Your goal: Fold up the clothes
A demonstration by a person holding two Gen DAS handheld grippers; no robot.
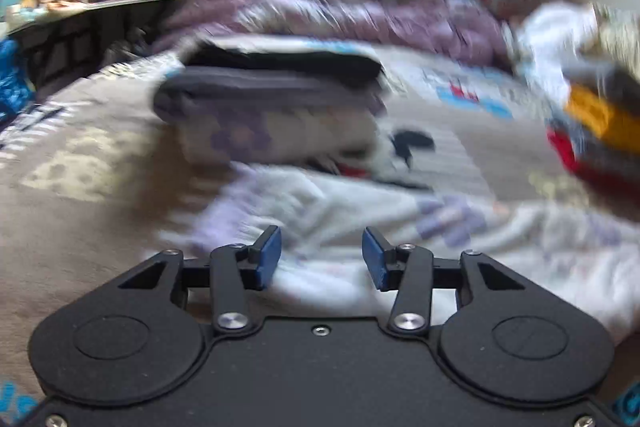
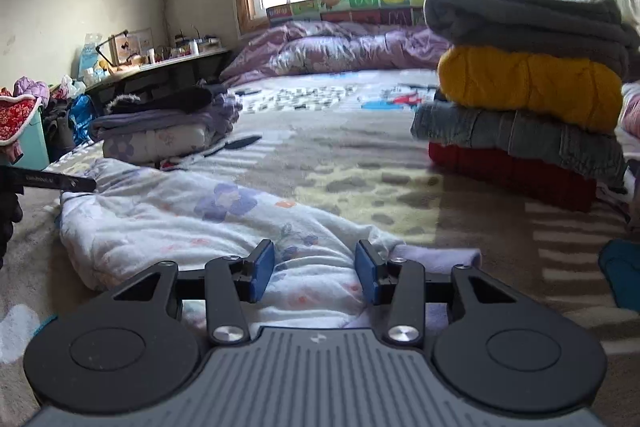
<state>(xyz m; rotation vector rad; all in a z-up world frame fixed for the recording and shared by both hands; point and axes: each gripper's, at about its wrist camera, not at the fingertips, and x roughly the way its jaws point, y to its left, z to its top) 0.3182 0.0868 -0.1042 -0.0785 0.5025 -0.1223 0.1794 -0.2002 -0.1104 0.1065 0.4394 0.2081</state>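
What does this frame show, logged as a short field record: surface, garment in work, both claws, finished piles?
surface: patterned bed blanket
garment in work: white floral garment, lying crumpled on the blanket
left claw: open, over the garment, nothing held; view motion-blurred
right claw: open, over the garment's near edge, nothing held
right pile: folded stack, grey, yellow, grey, red from top down
left pile: folded stack in purple tones

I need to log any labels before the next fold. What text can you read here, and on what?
Nothing is legible.
Colourful panels below the window: large letter-like shapes, unreadable.
Black strip at the left edge, right wrist view: small white print, too small to read.
Patterned bedspread: small marks, blurred.
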